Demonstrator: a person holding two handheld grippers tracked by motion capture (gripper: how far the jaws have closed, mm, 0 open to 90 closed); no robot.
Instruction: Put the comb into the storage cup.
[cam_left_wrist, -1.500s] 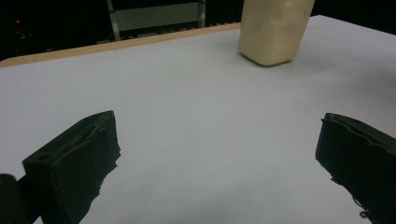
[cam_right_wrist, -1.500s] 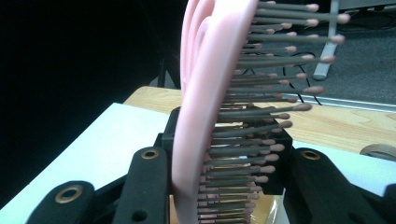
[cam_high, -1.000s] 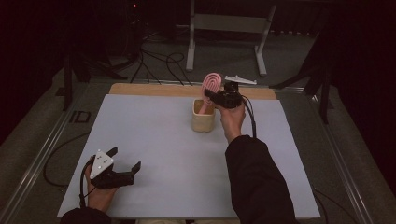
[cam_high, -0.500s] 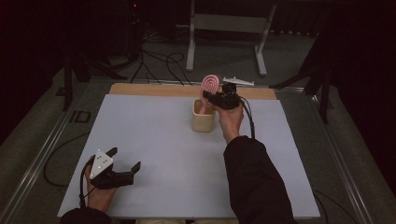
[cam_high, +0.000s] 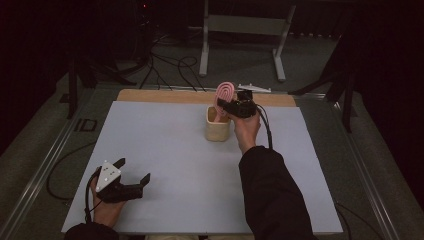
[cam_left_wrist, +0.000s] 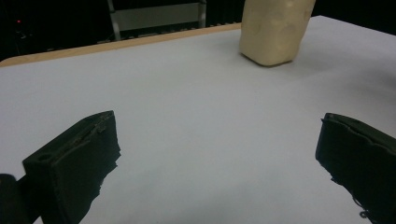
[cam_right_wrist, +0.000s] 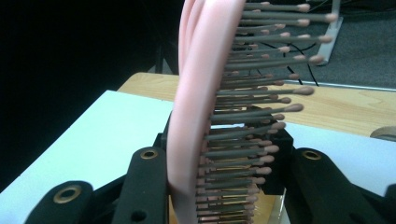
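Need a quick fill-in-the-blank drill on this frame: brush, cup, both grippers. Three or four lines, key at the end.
1. The right gripper is shut on a pink hairbrush with grey bristles, held ____ the cream-coloured cup.
2. The left gripper has its jaws ____.
3. The cup stands on a ____ table mat.

Missing words: above; open; white

White worktop (cam_high: 165, 150) with a wooden far edge, and a cream holder (cam_high: 217, 129) standing directly on it.
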